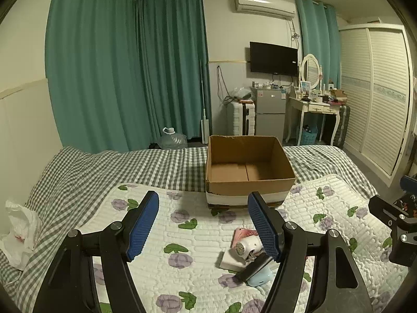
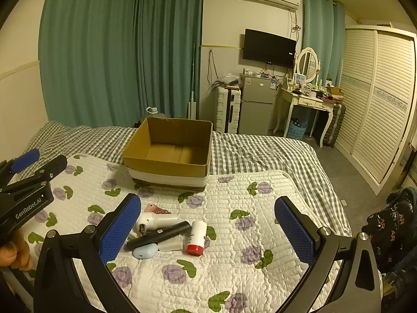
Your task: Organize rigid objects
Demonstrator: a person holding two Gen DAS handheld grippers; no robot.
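Observation:
An open empty cardboard box [image 1: 250, 182] [image 2: 169, 167] stands on the bed beyond a flowered quilt. A small pile lies on the quilt: a white lint-shaver-like device [image 2: 156, 219] [image 1: 247, 247], a long black object [image 2: 161, 234] [image 1: 252, 268], a pale blue case [image 2: 144, 251] [image 1: 260, 277], a white bottle with a red cap [image 2: 196, 237], a pink item [image 2: 156, 210] [image 1: 243, 233] and a white flat block [image 1: 230, 260]. My left gripper [image 1: 203, 227] is open, its right finger above the pile. My right gripper [image 2: 208, 232] is open and empty, above the pile.
A white plastic bag [image 1: 20, 234] lies at the bed's left edge. The left gripper's body [image 2: 23, 195] shows at the left of the right wrist view. A wardrobe [image 2: 378, 99], dressing table [image 2: 305, 101], fridge [image 2: 256, 104] and dark clothing [image 2: 393, 232] stand beyond the bed.

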